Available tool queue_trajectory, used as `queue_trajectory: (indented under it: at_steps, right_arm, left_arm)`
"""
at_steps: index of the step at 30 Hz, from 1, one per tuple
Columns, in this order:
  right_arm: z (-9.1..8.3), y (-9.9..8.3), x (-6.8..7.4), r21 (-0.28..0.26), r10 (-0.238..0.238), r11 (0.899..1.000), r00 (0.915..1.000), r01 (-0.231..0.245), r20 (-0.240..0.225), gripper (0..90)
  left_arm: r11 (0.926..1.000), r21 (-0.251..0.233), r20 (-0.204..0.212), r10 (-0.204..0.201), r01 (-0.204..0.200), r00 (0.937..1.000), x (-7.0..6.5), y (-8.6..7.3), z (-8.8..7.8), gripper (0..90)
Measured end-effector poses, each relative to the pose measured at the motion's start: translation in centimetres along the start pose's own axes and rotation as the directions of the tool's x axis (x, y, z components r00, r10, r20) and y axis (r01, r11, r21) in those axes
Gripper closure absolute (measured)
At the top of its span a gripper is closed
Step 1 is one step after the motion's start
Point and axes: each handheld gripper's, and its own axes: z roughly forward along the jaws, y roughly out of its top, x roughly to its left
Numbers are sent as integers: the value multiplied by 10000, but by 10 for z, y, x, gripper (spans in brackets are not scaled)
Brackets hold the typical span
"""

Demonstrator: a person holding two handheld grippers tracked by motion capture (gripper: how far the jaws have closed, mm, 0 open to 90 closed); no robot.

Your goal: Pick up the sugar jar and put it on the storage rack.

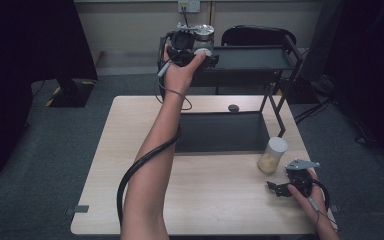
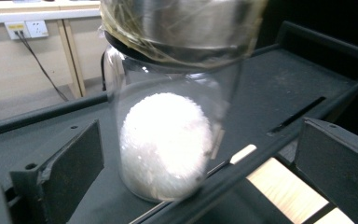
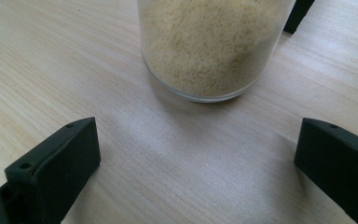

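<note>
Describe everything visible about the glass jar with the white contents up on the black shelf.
The clear glass jar with a shiny metal lid stands upright near the front edge of the black shelf tray, its base on the tray floor. A mound of white grainy material fills its lower part; the upper part looks empty. Something thin and yellowish wraps the lid's rim. The left gripper is open, its jaws spread wide to either side of the jar without touching it.

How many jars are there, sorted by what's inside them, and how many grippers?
Jar of white grains, on the dark shelf: 1
Jar of yellowish grains, on the wooden table: 1
Grippers, left gripper and right gripper, both open: 2
Total: 4
</note>
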Motion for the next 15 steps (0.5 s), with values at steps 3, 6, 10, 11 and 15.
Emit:
queue_trajectory:
  at_steps: [3,6,10,11,15]
  right_arm:
    - [0,0,0,7,7,10000,10000,-7,-2,0]
    - [0,0,0,6,-6,10000,10000,6,3,0]
    - [0,0,0,4,-1,10000,10000,1,1,0]
    - [0,0,0,6,-12,10000,10000,12,6,0]
    - [0,0,0,1,6,10000,10000,-6,-2,0]
  left_arm:
    - [10000,-8,18,70,-70,10000,-2,-3,-5,5]
    - [9999,-71,137,133,-132,9998,-3,-7,-9,6]
    - [9997,-235,344,-85,93,9994,-2,-16,-12,6]
    - [9998,-216,405,-20,29,9992,-2,-18,-12,6]
    - [9997,-224,510,-23,35,9987,-3,-27,-13,6]
